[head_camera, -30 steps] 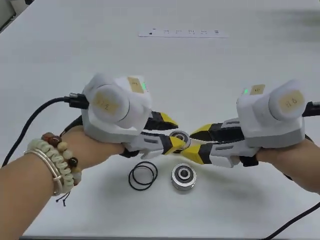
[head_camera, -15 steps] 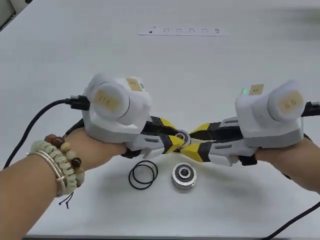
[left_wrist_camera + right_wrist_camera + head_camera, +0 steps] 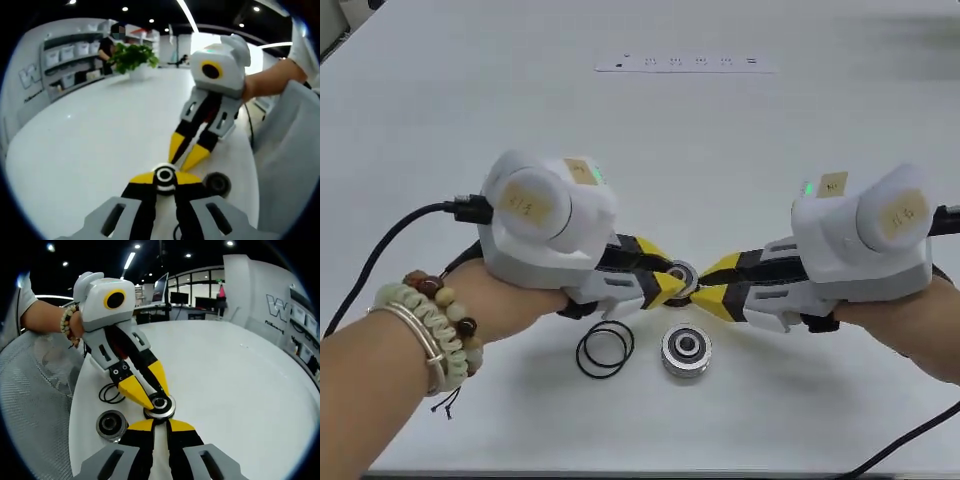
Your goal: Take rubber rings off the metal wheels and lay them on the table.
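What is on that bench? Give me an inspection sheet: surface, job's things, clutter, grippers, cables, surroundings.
Surface: white table.
Job's things: one metal wheel held between the grippers; second wheel flat on the table; two rubber rings overlapped beside it.
Clutter: power strip at the far side.
Grippers: left gripper shut on the metal wheel; right gripper at its rim, grip unclear.
Cables: black cable from the left gripper; second cable near the right.
Surroundings: shelves, potted plant, a person far off.

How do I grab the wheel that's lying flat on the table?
Come straight down from above and set the fingers on opposite sides of the metal wheel's round outer rim. It lies flat with its hub facing up, so the sides of the rim are the easiest part to pinch.
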Demonstrator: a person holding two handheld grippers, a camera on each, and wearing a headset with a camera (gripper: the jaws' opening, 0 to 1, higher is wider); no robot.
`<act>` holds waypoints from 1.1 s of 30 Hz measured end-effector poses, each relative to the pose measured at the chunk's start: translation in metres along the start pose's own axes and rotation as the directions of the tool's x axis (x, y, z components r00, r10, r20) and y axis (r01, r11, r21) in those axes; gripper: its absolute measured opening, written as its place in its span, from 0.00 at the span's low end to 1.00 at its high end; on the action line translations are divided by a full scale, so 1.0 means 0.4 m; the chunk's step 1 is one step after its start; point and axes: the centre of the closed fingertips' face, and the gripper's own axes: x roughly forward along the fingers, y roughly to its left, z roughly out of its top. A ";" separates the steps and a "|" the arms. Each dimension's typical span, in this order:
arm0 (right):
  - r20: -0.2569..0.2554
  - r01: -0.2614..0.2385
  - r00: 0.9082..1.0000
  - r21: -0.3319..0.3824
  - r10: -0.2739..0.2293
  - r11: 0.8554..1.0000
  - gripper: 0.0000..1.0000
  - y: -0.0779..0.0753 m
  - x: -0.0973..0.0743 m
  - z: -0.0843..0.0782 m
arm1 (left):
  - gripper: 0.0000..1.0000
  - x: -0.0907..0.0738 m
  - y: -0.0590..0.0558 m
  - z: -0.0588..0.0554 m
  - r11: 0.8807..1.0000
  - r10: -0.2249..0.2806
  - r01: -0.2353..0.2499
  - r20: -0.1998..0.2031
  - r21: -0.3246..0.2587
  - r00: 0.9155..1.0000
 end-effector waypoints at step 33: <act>0.169 -0.100 0.986 0.614 -0.006 0.783 0.00 -0.009 -0.024 0.020 | 0.14 -0.004 -0.013 -0.005 1.000 -0.011 0.011 -0.010 0.023 1.000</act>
